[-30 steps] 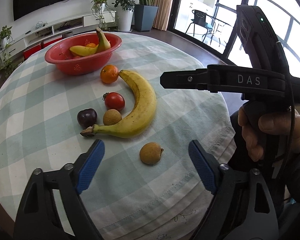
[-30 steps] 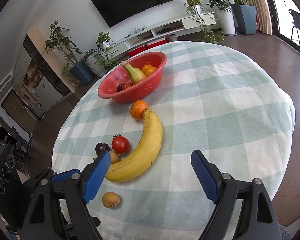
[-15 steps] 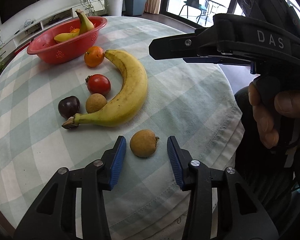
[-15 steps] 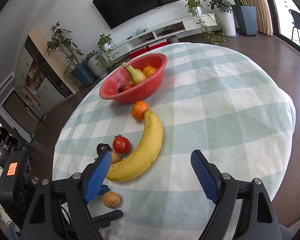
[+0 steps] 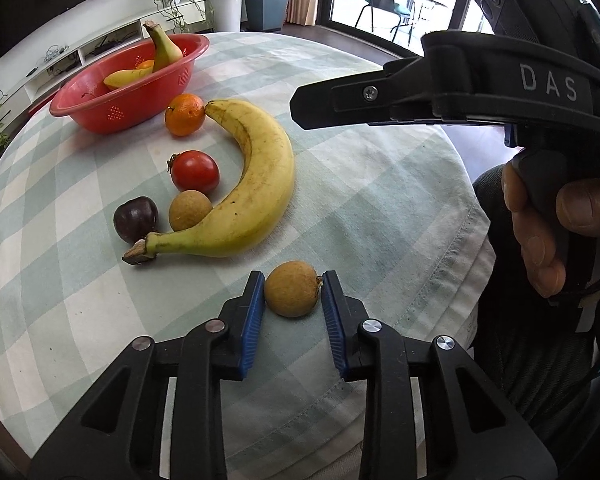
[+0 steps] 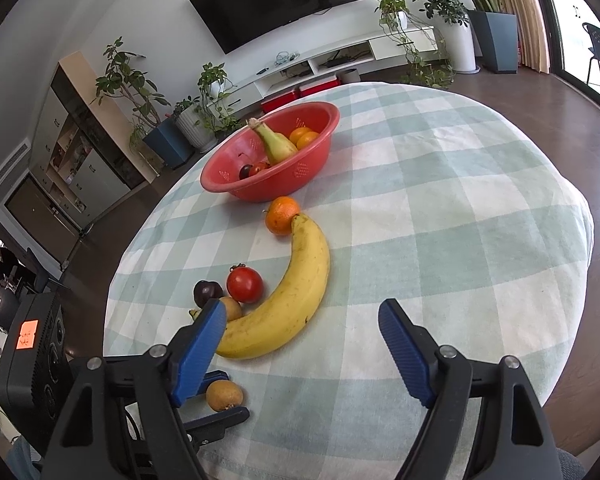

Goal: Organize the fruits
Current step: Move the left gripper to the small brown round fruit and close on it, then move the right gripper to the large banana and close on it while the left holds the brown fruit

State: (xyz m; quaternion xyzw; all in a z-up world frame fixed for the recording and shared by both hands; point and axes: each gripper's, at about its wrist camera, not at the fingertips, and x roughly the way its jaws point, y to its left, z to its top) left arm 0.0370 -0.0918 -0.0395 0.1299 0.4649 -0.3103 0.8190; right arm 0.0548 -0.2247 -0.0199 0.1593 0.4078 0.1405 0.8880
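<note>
A small brown round fruit (image 5: pixel 292 289) lies on the checked tablecloth near the front edge, and my left gripper (image 5: pixel 292 278) is shut on it, blue pads pressing both sides. In the right wrist view the same fruit (image 6: pixel 225 395) sits between the left gripper's fingers (image 6: pixel 220 420). Beyond it lie a banana (image 5: pixel 260 184), a second brown fruit (image 5: pixel 190 210), a dark plum (image 5: pixel 135 218), a tomato (image 5: pixel 196 172) and an orange (image 5: pixel 185 114). My right gripper (image 6: pixel 302 312) hovers over the banana's near end, its jaws closing slightly, with nothing between them.
A red basket (image 5: pixel 100 120) at the back left holds a banana, oranges and small dark fruit. The round table's edge (image 6: pixel 580 240) drops to a wooden floor on the right. A hand (image 5: pixel 540 232) grips the right tool close beside the left gripper.
My left gripper sank toward the brown fruit and its jaws went from wide apart to shut on it. The right gripper stayed where it was.
</note>
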